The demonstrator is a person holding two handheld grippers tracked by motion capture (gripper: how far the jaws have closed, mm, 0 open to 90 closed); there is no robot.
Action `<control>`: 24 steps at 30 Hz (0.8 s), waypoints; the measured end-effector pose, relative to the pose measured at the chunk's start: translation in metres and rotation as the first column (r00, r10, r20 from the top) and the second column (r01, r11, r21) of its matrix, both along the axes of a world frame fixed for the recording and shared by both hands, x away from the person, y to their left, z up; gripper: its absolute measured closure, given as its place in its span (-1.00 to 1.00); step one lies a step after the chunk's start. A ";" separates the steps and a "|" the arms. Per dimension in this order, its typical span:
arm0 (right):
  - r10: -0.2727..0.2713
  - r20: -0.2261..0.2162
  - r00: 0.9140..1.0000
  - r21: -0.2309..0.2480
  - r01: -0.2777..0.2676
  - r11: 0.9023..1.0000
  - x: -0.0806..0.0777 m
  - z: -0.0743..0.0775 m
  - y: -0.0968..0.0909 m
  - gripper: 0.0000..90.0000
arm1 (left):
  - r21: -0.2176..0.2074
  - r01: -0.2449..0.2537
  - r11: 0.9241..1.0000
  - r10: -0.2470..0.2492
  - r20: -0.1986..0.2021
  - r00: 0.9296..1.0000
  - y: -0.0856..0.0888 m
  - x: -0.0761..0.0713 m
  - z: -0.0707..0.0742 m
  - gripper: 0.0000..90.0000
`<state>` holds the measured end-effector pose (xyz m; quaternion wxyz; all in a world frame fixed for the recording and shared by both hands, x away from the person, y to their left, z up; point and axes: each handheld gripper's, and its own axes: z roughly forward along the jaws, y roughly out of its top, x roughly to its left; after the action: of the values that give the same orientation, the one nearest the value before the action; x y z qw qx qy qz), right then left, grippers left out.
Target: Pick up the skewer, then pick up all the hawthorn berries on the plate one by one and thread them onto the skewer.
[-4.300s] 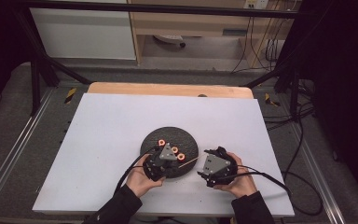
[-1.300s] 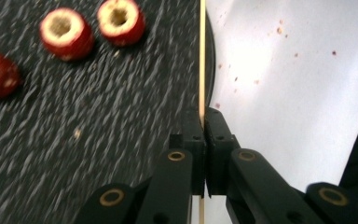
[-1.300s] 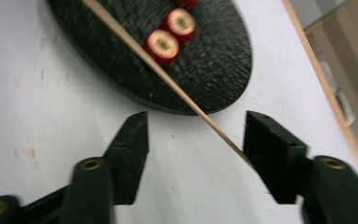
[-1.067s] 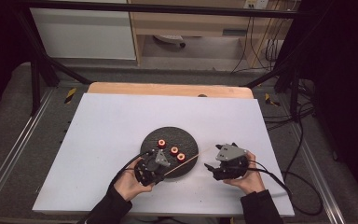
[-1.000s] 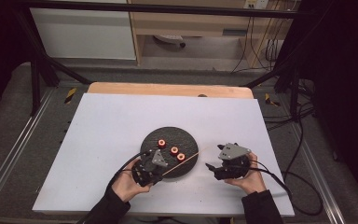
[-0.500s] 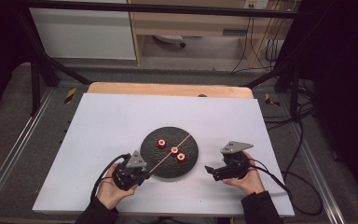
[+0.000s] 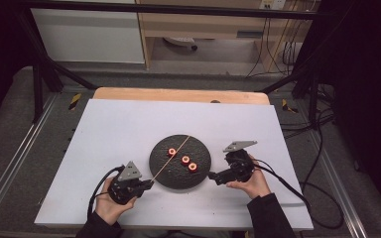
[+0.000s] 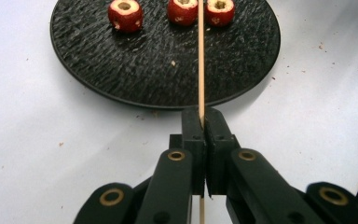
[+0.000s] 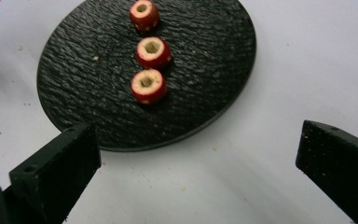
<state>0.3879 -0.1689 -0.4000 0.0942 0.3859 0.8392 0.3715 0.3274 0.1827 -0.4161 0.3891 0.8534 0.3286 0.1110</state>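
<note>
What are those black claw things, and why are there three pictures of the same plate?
A person sits at a white table and holds a grabbing tool in each hand. One camera looks down from above. The other two ride on the tools, so each looks along its own black tongs. On the table lies a round black plate with three small red fruits whose cores are cut out. The left tongs are shut on a thin wooden stick that reaches over the plate. The right tongs have just been opening and are empty.
</note>
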 end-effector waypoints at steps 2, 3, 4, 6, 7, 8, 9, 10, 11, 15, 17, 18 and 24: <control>0.005 -0.001 1.000 0.000 -0.005 1.000 0.002 0.002 0.006 -0.99 | -0.005 -0.012 1.000 0.012 0.000 1.000 0.003 0.000 -0.002 0.97; 0.004 -0.007 1.000 -0.003 -0.004 1.000 0.003 0.003 0.009 -0.99 | -0.007 -0.012 1.000 0.012 -0.003 1.000 0.004 0.001 -0.003 0.97; 0.007 -0.012 1.000 -0.011 -0.007 1.000 0.004 0.004 0.012 -0.99 | -0.012 -0.014 1.000 0.014 -0.006 1.000 0.005 0.001 -0.004 0.97; 0.009 -0.017 1.000 -0.029 -0.010 1.000 0.006 0.005 0.018 -0.97 | -0.011 -0.019 1.000 0.019 -0.009 1.000 0.007 0.001 -0.005 0.96; 0.006 -0.026 1.000 -0.033 -0.007 0.999 0.008 0.006 0.021 -0.96 | -0.012 -0.021 1.000 0.021 -0.007 1.000 0.007 0.001 -0.006 0.97; 0.004 -0.026 1.000 -0.047 -0.006 0.999 0.009 0.006 0.024 -0.95 | -0.011 -0.019 1.000 0.018 -0.011 1.000 0.008 0.001 -0.006 0.97; 0.006 -0.029 1.000 -0.067 -0.008 0.998 0.011 0.007 0.027 -0.95 | -0.011 -0.020 1.000 0.020 -0.009 1.000 0.008 0.001 -0.007 0.97; 0.004 -0.032 0.999 -0.078 -0.007 0.997 0.012 0.008 0.031 -0.94 | -0.014 -0.022 1.000 0.022 -0.008 1.000 0.008 0.001 -0.007 0.96; 0.010 -0.031 0.999 -0.087 -0.013 0.996 0.014 0.008 0.034 -0.94 | -0.014 -0.020 1.000 0.020 -0.011 1.000 0.009 0.001 -0.007 0.96; 0.029 -0.046 0.999 -0.120 -0.034 0.992 0.020 0.011 0.047 -0.91 | -0.016 -0.023 1.000 0.023 -0.008 1.000 0.009 0.000 -0.007 0.96; 0.041 -0.054 0.998 -0.126 -0.048 0.991 0.024 0.013 0.053 -0.86 | -0.019 -0.028 0.999 0.027 -0.006 1.000 0.010 0.000 -0.006 0.96; 0.047 -0.061 0.997 -0.133 -0.055 0.990 0.025 0.014 0.056 -0.83 | -0.019 -0.030 0.999 0.029 -0.005 1.000 0.010 0.000 -0.006 0.96; 0.086 -0.137 0.987 -0.181 -0.111 0.977 0.036 0.010 0.068 -0.60 | -0.012 -0.036 0.999 0.036 -0.008 0.999 0.010 0.002 -0.008 0.96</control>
<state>0.4244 -0.1006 -0.3896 0.0575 0.3562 0.8929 0.2691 0.3296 0.1932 -0.4238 0.3909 0.8454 0.3461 0.1128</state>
